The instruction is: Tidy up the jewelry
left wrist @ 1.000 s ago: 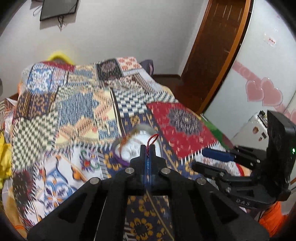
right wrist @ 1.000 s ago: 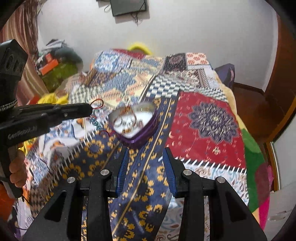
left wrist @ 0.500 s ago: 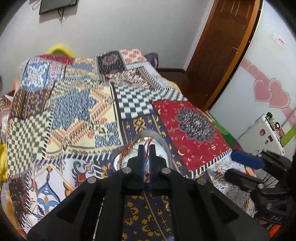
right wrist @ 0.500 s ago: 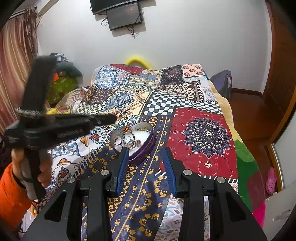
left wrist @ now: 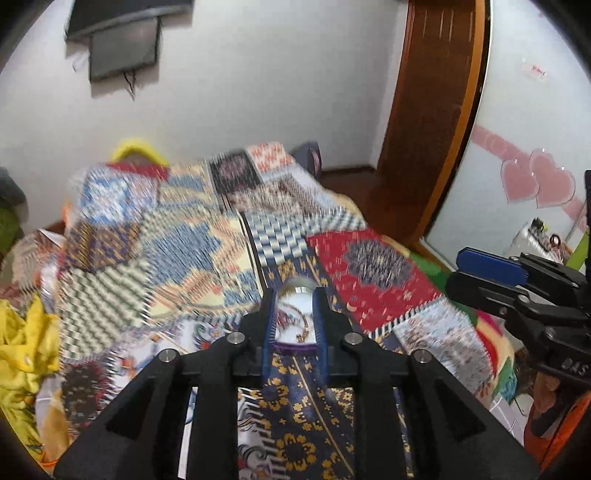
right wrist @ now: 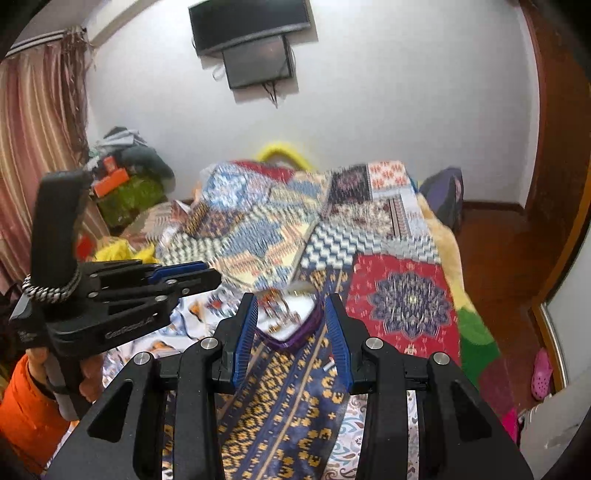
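Purple heart-shaped tin (right wrist: 295,334), shiny interior, tangled jewellery, on patchwork quilt (right wrist: 402,299). Left gripper (left wrist: 294,314) parted, empty; right gripper (right wrist: 291,317) wide, empty.

Patchwork bedspread (right wrist: 258,236), wall-mounted TV (right wrist: 251,26), possibly clothes (right wrist: 129,177).

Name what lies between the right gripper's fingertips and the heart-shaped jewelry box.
Only bare patterned bedspread lies between the right gripper and the heart-shaped jewelry box, in the right wrist view.

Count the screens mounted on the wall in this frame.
2: a larger dark screen high on the white wall, and a smaller one directly beneath it with loose cables hanging below. None seems hidden.
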A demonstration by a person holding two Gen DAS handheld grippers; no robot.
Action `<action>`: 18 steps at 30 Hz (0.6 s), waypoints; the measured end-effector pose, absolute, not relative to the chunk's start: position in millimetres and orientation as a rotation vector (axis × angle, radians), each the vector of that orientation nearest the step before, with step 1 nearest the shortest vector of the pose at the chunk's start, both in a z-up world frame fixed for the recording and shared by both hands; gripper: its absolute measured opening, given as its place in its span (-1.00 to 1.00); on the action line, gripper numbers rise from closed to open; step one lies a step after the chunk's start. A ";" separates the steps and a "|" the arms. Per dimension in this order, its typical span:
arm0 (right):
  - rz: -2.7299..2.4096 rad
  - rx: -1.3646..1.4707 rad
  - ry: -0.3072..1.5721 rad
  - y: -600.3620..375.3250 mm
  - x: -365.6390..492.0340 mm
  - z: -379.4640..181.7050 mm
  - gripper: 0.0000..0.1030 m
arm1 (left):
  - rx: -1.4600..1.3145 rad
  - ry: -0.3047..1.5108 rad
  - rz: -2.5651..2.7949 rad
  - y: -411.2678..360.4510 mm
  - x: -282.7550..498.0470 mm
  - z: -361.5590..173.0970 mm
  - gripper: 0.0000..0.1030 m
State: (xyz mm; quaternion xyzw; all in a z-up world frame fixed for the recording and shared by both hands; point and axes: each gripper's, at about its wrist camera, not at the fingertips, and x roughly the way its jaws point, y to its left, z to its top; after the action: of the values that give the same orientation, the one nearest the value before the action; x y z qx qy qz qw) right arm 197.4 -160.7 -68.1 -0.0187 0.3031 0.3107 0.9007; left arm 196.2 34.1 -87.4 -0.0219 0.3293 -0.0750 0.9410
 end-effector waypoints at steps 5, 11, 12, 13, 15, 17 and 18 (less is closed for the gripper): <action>0.645 -0.016 0.506 -165.6 168.1 -28.7 -0.33 | -0.014 0.497 -0.107 31.7 145.9 -34.7 -0.33; 0.647 0.020 0.348 -176.3 125.3 14.3 -0.33 | -0.020 0.335 -0.085 29.5 96.2 7.3 -0.10; 0.646 0.020 0.328 -176.6 119.8 18.6 -0.33 | -0.022 0.312 -0.083 29.4 88.3 13.2 -0.08; 0.643 0.018 0.303 -177.5 113.1 23.5 -0.33 | -0.025 0.287 -0.079 29.4 79.7 18.5 -0.03; 0.633 0.013 0.252 -179.0 97.8 33.3 -0.33 | -0.029 0.247 -0.067 28.7 66.2 26.2 0.06; 0.624 0.008 0.220 -179.0 88.9 38.6 -0.33 | -0.031 0.206 -0.050 27.4 53.0 31.9 0.20; 0.621 0.006 0.204 -179.3 83.0 41.1 -0.33 | -0.032 0.195 -0.043 27.3 50.1 31.5 0.24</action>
State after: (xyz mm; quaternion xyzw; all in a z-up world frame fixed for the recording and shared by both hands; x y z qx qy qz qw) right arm 83.0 -179.3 41.1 0.0028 0.1004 0.3050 0.9470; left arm 50.1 27.3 31.5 -0.0162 0.0974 -0.0216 0.9949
